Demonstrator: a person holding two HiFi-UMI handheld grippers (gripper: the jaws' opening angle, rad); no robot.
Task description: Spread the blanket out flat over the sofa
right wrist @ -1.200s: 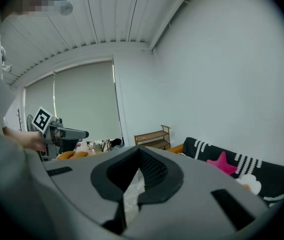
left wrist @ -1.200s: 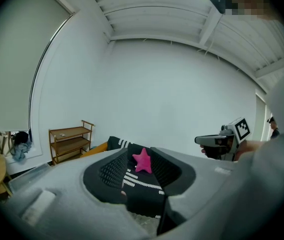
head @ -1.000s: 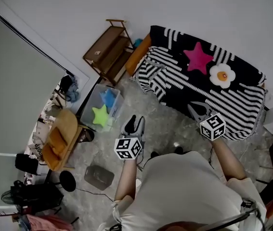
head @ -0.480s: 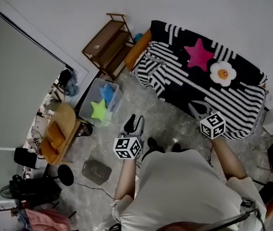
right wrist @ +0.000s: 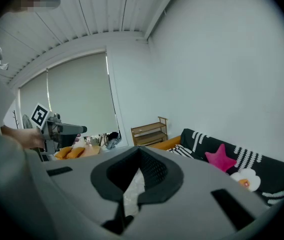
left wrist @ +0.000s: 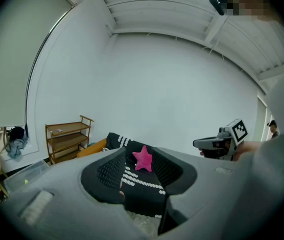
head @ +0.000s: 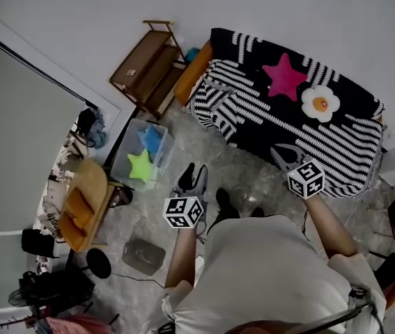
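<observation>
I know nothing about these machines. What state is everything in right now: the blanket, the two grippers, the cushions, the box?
blanket: spread over the sofa, rumpled near its orange end.
left gripper: open, empty.
right gripper: open, empty.
pink star cushion: lying on the blanket.
egg cushion: lying on the blanket.
plastic box: holds two star cushions.

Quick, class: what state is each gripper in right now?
Left gripper: open, holding nothing.
Right gripper: open, fingers narrowly apart, holding nothing.
</observation>
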